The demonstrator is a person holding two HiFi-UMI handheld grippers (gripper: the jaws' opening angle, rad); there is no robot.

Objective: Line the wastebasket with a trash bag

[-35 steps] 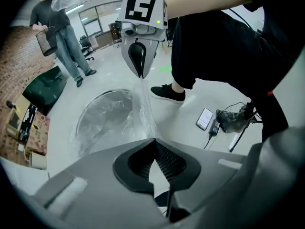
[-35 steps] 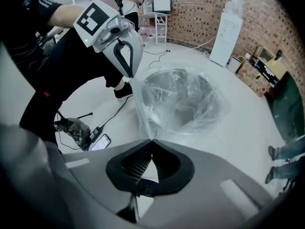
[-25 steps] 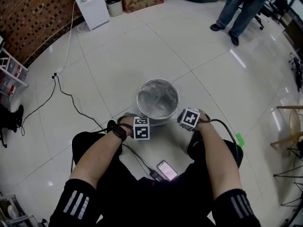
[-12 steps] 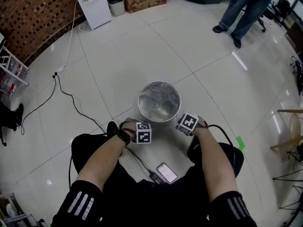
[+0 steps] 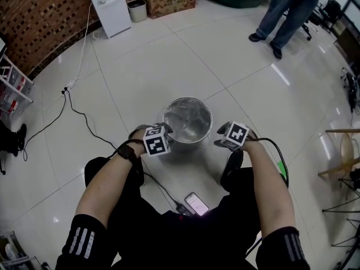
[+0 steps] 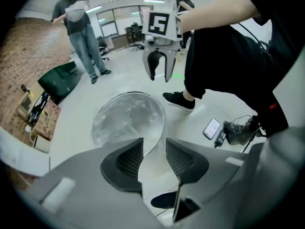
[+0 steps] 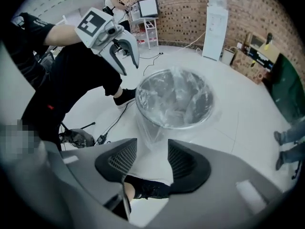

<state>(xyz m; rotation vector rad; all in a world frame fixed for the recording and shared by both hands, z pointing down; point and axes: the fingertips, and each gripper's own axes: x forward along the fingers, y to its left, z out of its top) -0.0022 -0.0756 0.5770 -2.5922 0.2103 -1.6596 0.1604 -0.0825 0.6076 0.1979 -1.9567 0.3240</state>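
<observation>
Open office or lab space, glossy white tiled floor [image 5: 169, 55], brick wall [image 5: 39, 16], water dispenser [image 7: 215, 25], monitor [image 7: 148, 7]

Standing person [image 5: 284, 13] cut off above waist; phone [image 5: 196, 203] screen unreadable.

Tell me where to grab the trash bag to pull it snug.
Take the loose skirt of the trash bag where it hangs outside the wastebasket rim, on the side nearest you. Come down from above, just outside the wall. The film drapes slack there, so it likely offers a fold to pinch.
</observation>
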